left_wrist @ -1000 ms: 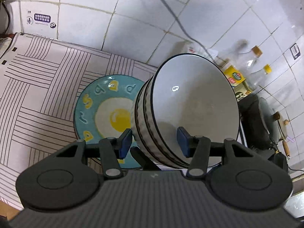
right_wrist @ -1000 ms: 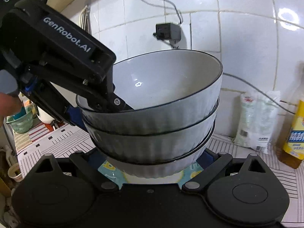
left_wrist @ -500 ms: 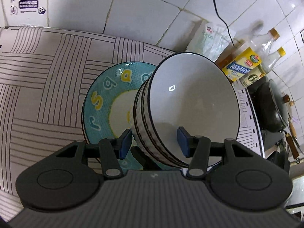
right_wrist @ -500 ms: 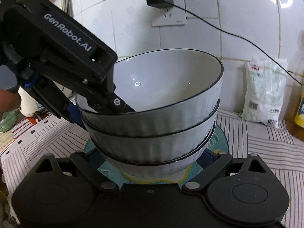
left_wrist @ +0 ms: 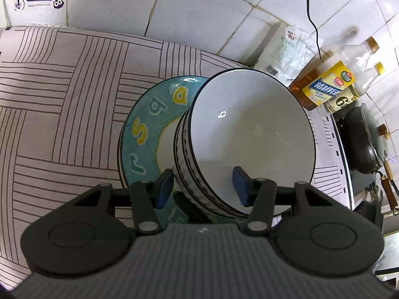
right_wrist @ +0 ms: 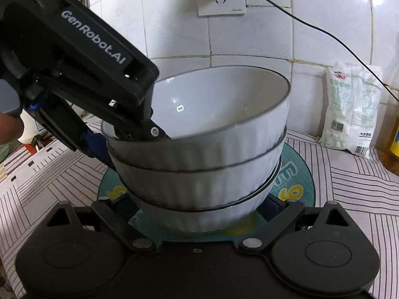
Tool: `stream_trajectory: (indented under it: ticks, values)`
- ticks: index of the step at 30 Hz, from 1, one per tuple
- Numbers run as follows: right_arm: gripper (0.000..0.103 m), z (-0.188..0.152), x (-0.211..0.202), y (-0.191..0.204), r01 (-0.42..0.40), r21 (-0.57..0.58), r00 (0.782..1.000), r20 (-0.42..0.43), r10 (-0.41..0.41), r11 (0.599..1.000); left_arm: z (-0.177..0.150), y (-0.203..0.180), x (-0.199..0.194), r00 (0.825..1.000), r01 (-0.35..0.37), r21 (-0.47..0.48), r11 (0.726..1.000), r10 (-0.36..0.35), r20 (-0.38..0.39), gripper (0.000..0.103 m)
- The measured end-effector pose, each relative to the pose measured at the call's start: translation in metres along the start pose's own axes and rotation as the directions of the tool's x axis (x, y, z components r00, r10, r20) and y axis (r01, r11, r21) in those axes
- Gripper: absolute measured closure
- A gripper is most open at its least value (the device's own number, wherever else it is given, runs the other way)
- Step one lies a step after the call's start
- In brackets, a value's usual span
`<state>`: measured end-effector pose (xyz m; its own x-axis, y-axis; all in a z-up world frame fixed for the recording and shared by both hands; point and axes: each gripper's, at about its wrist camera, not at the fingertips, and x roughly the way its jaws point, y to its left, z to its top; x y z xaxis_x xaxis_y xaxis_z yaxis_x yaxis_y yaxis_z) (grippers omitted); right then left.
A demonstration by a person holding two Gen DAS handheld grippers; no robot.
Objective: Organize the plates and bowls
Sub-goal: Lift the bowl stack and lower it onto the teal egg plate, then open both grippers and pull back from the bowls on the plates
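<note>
Noted over the striped counter cover (left_wrist: 62,114): stack of three white ribbed bowls (left_wrist: 249,134), nested, tilted toward the left-wrist lens, directly above the teal egg-pattern plate (left_wrist: 142,134). Cannot tell whether the lowest foot touches the plate; hidden in both views.

Left gripper (left_wrist: 203,184): clamped across the near wall of the stack, one pad outside the ribs, one inside the top bowl. Confirmed from the right wrist view, left gripper (right_wrist: 129,139) biting the rim of the stack (right_wrist: 204,164).

Right gripper (right_wrist: 197,206): narrowed around the lowest bowl, pads pressed at either flank, just above the plate (right_wrist: 294,172).

Judged step: setting the stack down centred on the plate.

Recommended practice:
- Level the stack before lowering; as tilted, risk of one foot edge landing first and skidding on glaze.
- Centre over the yolk motif, not the lettered border.
- Lower slowly; ceramic on ceramic chips readily.
- Release the right gripper first and slide it out low, clear of the plate rim.
- Open the left gripper last and lift the inner finger straight up, to avoid dragging the top bowl.
- Keep clear of the oil bottles (left_wrist: 326,84) and the white bag (right_wrist: 349,109) nearby.
</note>
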<state>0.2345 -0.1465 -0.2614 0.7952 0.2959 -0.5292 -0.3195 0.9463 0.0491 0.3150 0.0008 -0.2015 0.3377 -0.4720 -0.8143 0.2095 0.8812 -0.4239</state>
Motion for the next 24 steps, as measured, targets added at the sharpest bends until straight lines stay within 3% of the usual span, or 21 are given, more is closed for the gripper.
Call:
stream_trajectory:
  ticks: [4,8,14,20,24]
  values:
    - [0.005,0.004,0.001,0.003,0.015,0.006,0.999,-0.033,-0.014,1.000,-0.001,-0.003,-0.001,1.000,-0.019,-0.010,1.000,0.020,0.016,0.052]
    - [0.006,0.013,-0.011,0.010,0.037,-0.005,0.996,-0.077,-0.037,0.999,-0.001,-0.011,-0.010,0.992,-0.100,-0.010,0.995,0.101,0.074,0.048]
    - [0.005,0.018,-0.069,0.017,0.032,0.051,0.999,-0.041,-0.030,0.998,-0.010,-0.014,-0.049,0.973,-0.165,-0.056,0.985,0.172,0.152,0.044]
    - [0.005,0.031,-0.107,0.011,0.032,0.036,0.996,-0.079,-0.030,0.999,-0.030,-0.038,-0.092,0.948,-0.244,-0.026,0.969,0.244,0.204,0.039]
    - [0.005,0.042,-0.134,-0.002,0.056,0.046,0.996,-0.074,-0.052,0.997,-0.040,-0.050,-0.116,0.948,-0.236,-0.008,0.972,0.232,0.216,0.032]
